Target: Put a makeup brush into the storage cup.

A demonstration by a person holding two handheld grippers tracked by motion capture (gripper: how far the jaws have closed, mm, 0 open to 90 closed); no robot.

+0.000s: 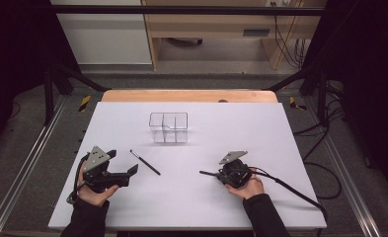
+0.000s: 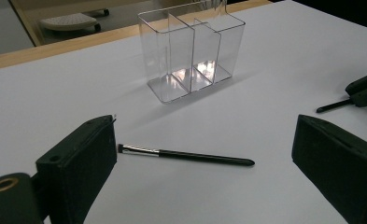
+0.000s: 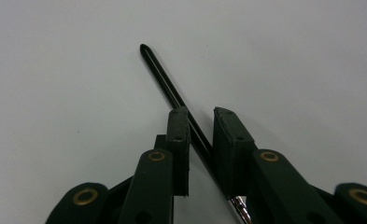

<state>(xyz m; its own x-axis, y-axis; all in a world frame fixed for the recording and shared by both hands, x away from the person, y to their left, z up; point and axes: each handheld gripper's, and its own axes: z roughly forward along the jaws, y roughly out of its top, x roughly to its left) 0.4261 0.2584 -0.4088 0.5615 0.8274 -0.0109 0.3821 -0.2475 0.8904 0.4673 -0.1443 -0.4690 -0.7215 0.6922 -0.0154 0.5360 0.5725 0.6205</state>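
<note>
Two hand-held grippers over a white table, each near a slim black brush, with a clear organiser beyond.

The right gripper [image 1: 216, 174] rests low on the white table [image 1: 260, 128], its jaws drawn in around the black handle of a makeup brush [image 3: 165, 79]; a narrow gap remains beside the handle, so whether the pads press on it cannot be told (the handle's tip pokes out ahead of them). The left gripper [image 1: 127, 174] has its jaws spread wide, nothing between them, and a second brush [image 2: 186, 155] lies flat on the table just ahead. A clear acrylic organiser [image 2: 190, 46] with upright dividers stands farther back, well apart from both brushes.
</note>
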